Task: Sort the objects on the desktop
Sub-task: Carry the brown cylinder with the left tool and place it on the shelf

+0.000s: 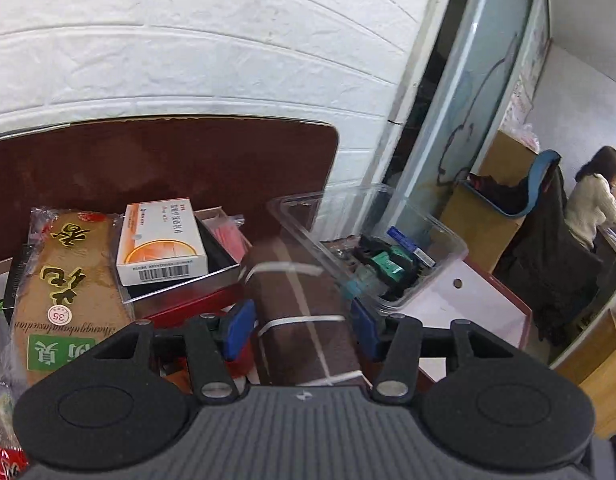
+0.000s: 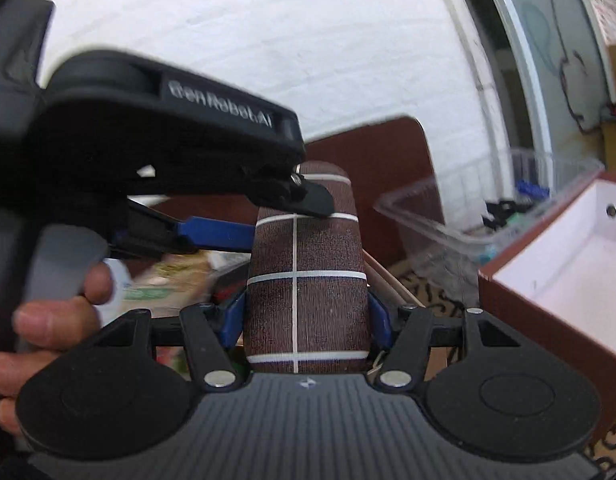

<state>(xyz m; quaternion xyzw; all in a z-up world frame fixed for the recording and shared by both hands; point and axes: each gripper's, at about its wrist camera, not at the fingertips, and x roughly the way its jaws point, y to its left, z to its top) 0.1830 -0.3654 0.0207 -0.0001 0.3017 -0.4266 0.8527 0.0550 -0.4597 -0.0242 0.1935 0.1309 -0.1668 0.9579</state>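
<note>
Brown case w/ white grid lines (image 2: 306, 280) sits pinched btwn your right gripper (image 2: 306, 320) pads, above the desk. Your left gripper (image 1: 302, 330) straddles its other end, pads wide, contact unclear. Clear plastic bin (image 1: 428, 232) just right.

A white brick-pattern wall (image 1: 212, 40) rises behind the dark brown worktop (image 1: 168, 168). To the right, a frosted glass partition (image 1: 468, 92) stands near cardboard boxes (image 1: 504, 160), where a woman (image 1: 596, 200) sits behind a coat-draped chair (image 1: 548, 236).
</note>
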